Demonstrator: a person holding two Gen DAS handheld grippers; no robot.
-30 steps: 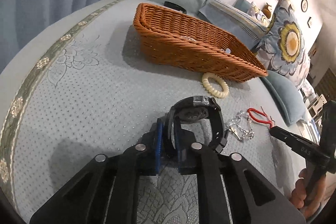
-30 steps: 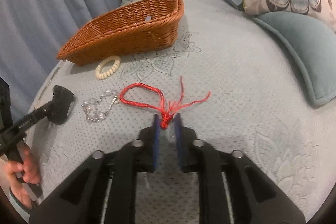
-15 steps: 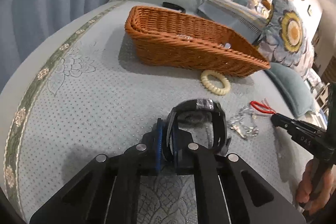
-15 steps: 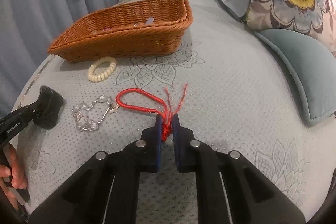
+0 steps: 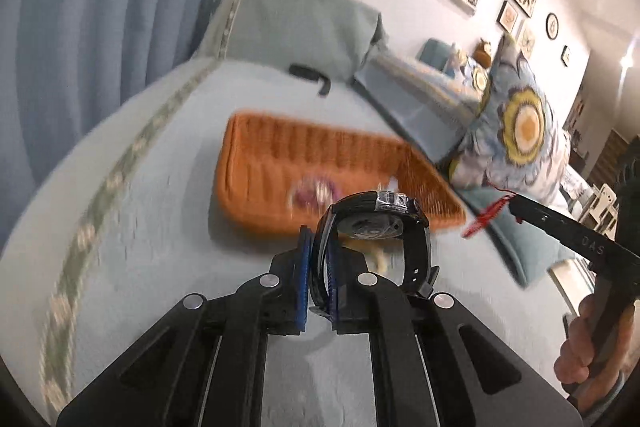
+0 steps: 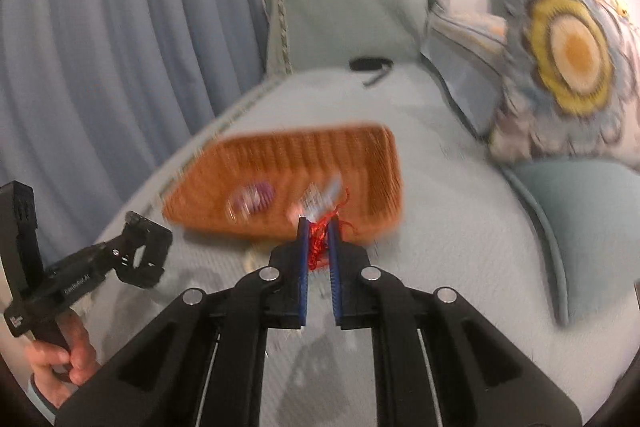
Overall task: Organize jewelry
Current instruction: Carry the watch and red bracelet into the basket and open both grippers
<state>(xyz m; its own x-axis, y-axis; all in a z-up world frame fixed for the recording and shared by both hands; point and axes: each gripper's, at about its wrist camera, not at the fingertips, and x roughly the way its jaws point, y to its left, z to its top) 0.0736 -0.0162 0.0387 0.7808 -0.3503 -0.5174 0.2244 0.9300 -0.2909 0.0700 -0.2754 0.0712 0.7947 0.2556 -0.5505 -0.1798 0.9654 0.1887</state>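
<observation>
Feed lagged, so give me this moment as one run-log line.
left claw: shut on watch | right claw: shut on red cord | both lifted off bed, facing basket | nothing dropped yet

– Was there room above the basket [image 5: 280, 163]?
– Yes, its top was open. A purple thing [image 6: 252, 201] and a small shiny thing [image 6: 320, 197] lay inside.
– What stood near the basket?
– A flower pillow [image 6: 560, 67] stood to its right. A black thing [image 6: 370, 65] lay behind it.
</observation>
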